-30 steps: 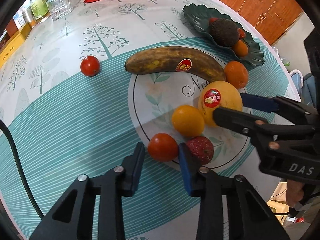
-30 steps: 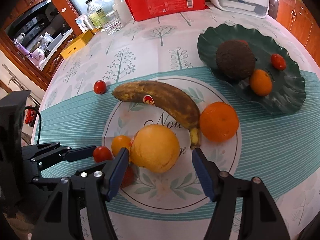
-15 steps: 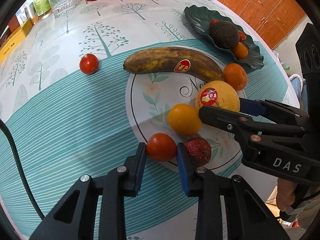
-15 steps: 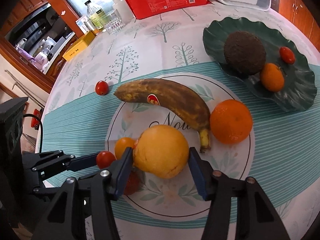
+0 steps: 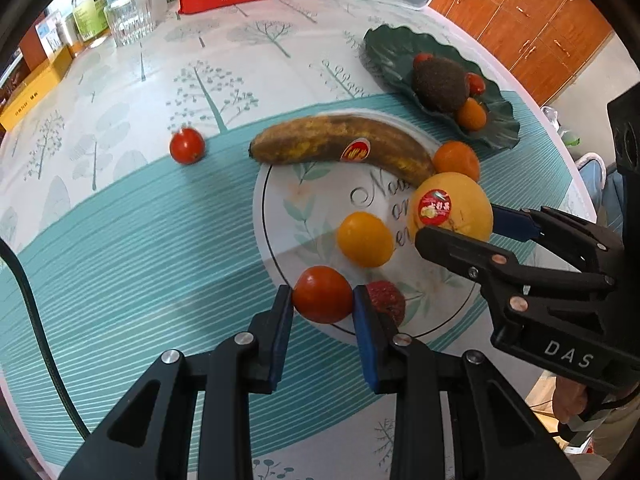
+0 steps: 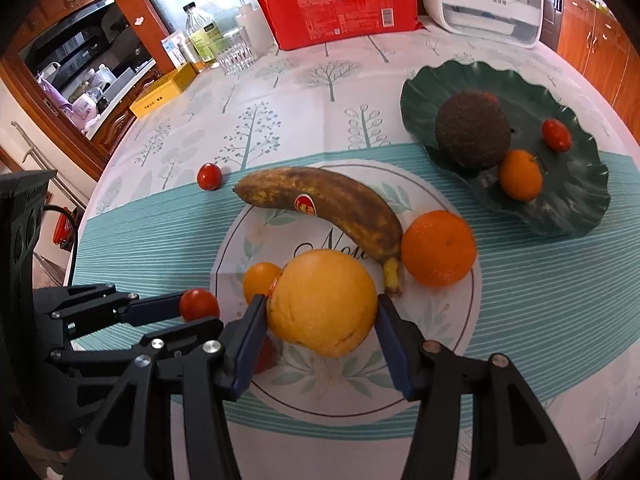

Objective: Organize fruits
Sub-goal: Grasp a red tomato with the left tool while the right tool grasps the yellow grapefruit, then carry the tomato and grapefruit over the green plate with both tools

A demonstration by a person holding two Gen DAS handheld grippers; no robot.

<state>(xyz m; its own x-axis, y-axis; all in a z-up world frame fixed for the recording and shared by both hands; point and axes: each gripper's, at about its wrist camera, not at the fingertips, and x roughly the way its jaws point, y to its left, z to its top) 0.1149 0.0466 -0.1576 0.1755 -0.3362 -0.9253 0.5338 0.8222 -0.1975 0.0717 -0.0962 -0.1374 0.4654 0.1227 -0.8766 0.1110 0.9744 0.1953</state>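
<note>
Left wrist view is showing us the left gripper [image 5: 322, 314] closest to the lens: we are clamping its blue pads on a red tomato [image 5: 322, 294], which is sitting at the near rim of the printed circle on the tablecloth [image 5: 120, 248]. A dark red lychee-like fruit [image 5: 386, 300] is lying just beside the right pad, so we are gripping narrowly, we think, to avoid pinching it too.

A little further, we are closing the right gripper [image 6: 320, 334] on the large yellow orange [image 6: 322, 302]. Its jaws have just been closing, and both pads are now pressing on the fruit's sides. A small yellow-orange fruit [image 6: 260, 280] is resting just behind the left pad.

Beyond these, the brown banana [image 6: 320, 204] is lying across the circle, its stem end near a mandarin [image 6: 438, 248]. A second tomato [image 6: 209, 176] is lying apart on the cloth.

Farthest, the green leaf plate [image 6: 568, 208] is already holding a dark avocado [image 6: 472, 132], a small orange [image 6: 519, 174] and a tomato. We judge this plate is the place where the fruits are being collected.
</note>
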